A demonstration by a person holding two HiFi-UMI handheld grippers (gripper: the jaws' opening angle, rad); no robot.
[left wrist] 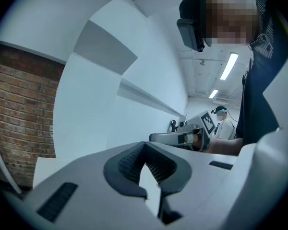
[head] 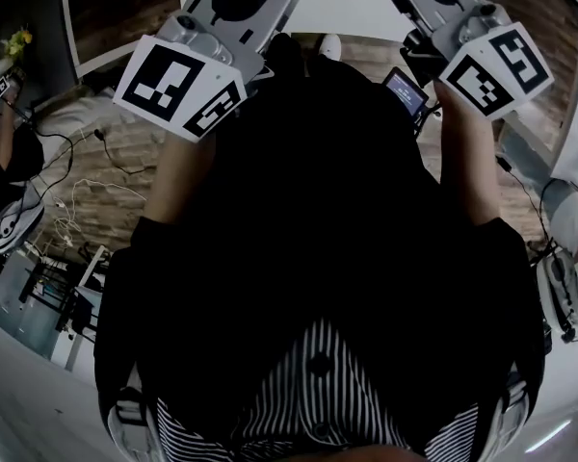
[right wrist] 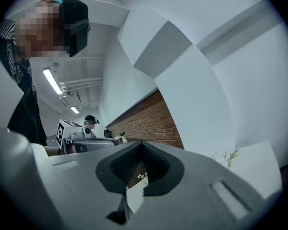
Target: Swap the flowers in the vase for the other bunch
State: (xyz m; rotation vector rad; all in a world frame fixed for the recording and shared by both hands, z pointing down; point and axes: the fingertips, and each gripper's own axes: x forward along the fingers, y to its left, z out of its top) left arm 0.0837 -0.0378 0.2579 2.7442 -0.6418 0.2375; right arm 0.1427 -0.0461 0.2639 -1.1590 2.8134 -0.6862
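Both grippers are held up side by side in front of the person's dark top. In the head view I see their marker cubes, the left one (head: 178,85) and the right one (head: 496,65); the jaw tips run off the top edge. My left gripper (left wrist: 144,145) has its ribbed pads together with nothing between them. My right gripper (right wrist: 141,146) is also shut and empty. A few green sprigs (right wrist: 229,157) lie on a white table (right wrist: 252,164) to the right. Tiny flowers (right wrist: 141,176) show through the gap under the right jaws. No vase is clearly in view.
A brick wall (right wrist: 151,121) runs behind the white table, and another stretch of it (left wrist: 19,114) stands at the left. Another person (left wrist: 224,123) stands far off. Cables (head: 72,200) trail over the wooden floor. A small screen (head: 405,89) sits near the right hand.
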